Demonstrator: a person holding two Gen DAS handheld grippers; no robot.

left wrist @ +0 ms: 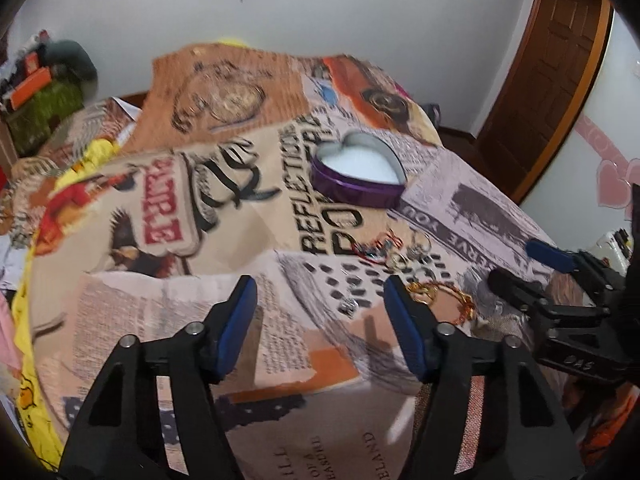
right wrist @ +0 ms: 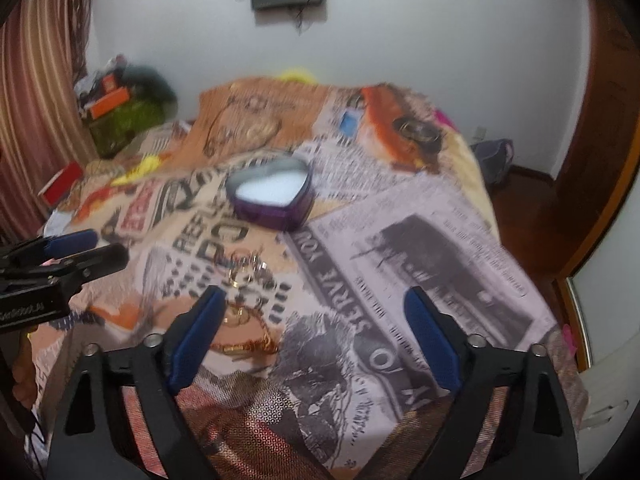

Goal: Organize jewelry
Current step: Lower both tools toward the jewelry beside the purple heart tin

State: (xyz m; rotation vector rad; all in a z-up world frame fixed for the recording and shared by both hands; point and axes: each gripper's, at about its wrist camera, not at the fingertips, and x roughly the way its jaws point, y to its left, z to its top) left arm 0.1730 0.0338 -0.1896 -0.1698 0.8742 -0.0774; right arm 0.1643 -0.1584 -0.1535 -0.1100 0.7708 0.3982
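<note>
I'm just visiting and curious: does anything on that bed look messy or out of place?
Yes. The jewelry lies loose in a small heap on the printed bedspread, outside the open purple heart-shaped box, which looks empty. Nothing appears broken, though the views are blurry.

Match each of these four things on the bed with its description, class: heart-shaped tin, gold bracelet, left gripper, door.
Things:
1. heart-shaped tin
2. gold bracelet
3. left gripper
4. door

Descriptions:
a. brown wood, at the right
b. purple sides, white inside, lid off
c. open, holding nothing
d. lying on the printed cloth, nearer the camera than the tin

Pairs: 1-b, 2-d, 3-c, 4-a
</note>
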